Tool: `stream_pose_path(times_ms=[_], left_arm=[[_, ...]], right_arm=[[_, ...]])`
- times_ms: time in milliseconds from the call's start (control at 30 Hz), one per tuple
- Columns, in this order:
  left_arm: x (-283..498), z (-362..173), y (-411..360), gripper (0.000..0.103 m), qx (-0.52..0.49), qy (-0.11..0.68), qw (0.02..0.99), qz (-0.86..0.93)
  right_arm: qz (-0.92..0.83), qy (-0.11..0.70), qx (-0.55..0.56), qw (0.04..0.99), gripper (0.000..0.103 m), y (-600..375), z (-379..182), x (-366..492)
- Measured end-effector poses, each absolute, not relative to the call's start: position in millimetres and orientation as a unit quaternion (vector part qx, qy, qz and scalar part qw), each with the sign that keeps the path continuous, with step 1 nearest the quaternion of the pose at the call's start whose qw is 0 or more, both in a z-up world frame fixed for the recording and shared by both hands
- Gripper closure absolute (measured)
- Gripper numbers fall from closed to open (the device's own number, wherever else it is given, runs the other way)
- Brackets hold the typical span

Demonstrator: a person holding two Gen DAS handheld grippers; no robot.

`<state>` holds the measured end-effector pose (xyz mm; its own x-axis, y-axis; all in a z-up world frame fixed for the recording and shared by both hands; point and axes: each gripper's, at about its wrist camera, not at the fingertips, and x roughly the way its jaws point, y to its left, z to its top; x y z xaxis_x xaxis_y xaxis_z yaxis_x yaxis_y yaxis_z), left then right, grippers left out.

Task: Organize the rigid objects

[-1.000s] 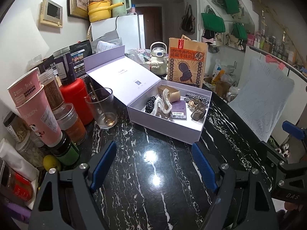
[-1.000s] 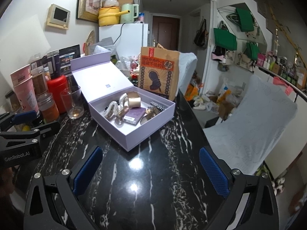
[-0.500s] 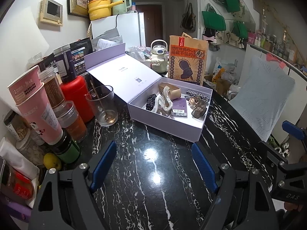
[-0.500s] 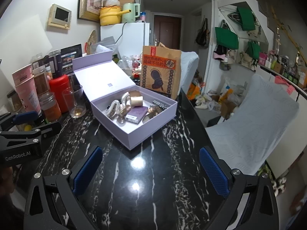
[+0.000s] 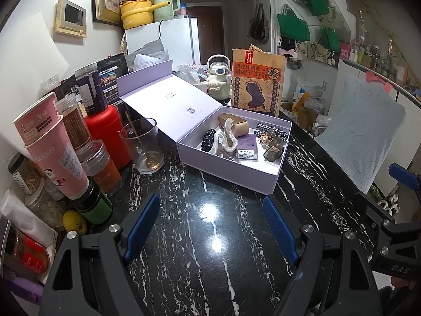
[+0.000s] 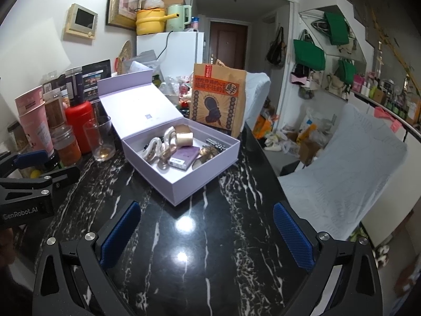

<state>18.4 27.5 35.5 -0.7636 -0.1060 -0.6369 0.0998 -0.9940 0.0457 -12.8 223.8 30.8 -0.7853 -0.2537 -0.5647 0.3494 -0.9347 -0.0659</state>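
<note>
A lilac box (image 5: 229, 177) (image 6: 200, 181) stands open on the black marble table (image 5: 210, 250), its lid (image 5: 173, 100) folded back to the left. Inside lie several small things: a gold box (image 5: 235, 125), a white curved clip (image 5: 226, 142), a purple case (image 5: 247, 147) and dark hair clips (image 5: 273, 152). My left gripper (image 5: 211, 226) hangs open over bare table in front of the box, nothing between its blue pads. My right gripper (image 6: 208, 234) is likewise open and empty, short of the box's near corner.
Cups, jars, a red flask (image 5: 108, 134) and a drinking glass (image 5: 142, 144) crowd the table's left side. A printed paper bag (image 5: 256, 85) and a small kettle (image 5: 218, 80) stand behind the box. A covered chair (image 6: 350, 163) sits off the right edge.
</note>
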Motion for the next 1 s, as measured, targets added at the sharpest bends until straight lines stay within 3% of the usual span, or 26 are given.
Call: stream_pose_path(times_ms=[1000], left_arm=[[15.9,30.3,27.3,0.022,0.352,-0.007,0.040,-0.935]], right_arm=[[-0.942,0.099,0.279,0.158,0.000,220.6,33.7,-6.7]])
